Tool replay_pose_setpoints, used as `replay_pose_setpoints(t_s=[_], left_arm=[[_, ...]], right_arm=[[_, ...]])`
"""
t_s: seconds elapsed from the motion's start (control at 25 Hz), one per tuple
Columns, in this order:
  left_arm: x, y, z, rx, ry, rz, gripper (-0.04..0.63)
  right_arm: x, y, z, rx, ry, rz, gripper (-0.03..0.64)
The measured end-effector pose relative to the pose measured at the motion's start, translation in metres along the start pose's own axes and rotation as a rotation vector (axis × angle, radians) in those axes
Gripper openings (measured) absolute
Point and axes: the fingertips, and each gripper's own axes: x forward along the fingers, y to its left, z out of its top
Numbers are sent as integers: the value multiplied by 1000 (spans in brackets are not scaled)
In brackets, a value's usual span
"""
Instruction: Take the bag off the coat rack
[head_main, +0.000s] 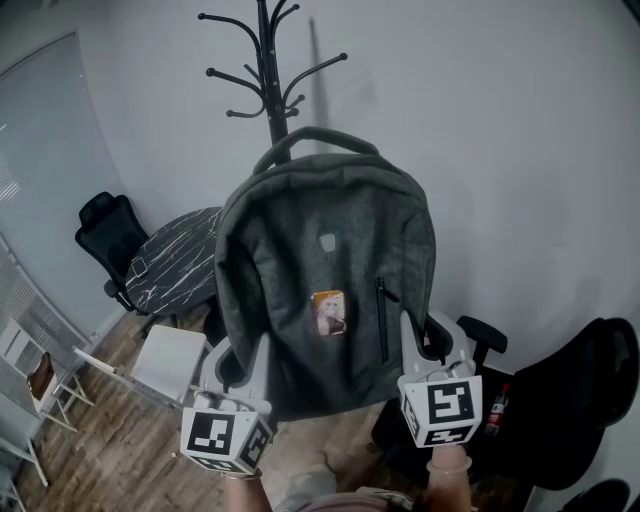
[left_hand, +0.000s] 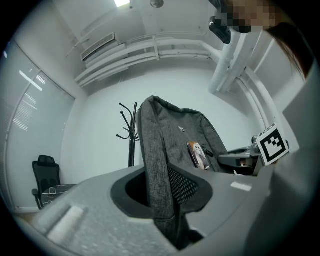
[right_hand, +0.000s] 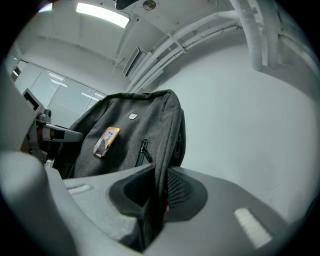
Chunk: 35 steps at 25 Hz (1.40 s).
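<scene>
A grey backpack (head_main: 325, 260) with a small picture tag on its front hangs upright between my two grippers. My left gripper (head_main: 240, 365) is shut on its lower left edge, where the fabric and mesh sit pinched between the jaws (left_hand: 165, 210). The right gripper (head_main: 425, 350) is shut on the lower right edge (right_hand: 155, 200). The black coat rack (head_main: 268, 60) stands against the wall behind the bag. In the left gripper view the rack (left_hand: 131, 135) is apart from the bag (left_hand: 165, 145). The top handle loop rests on no hook that I can see.
A round dark marble-top table (head_main: 175, 260) and a black office chair (head_main: 105, 235) stand at the left. A white stool (head_main: 170, 360) is lower left. A black chair (head_main: 580, 390) is lower right, with a red bottle (head_main: 497, 408) beside it. A glass wall runs along the far left.
</scene>
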Motion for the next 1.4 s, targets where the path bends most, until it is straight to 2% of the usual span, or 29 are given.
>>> replay_pose_setpoints(t_s=[0.84,1.4], left_arm=[[0,1,4,5,7,-23,84],[8,6,-8,1,2,-43,84]], right_arm=[[-2,2,0,-19,3,-6,51],[7,5,-10,-22,-6,-18,51]])
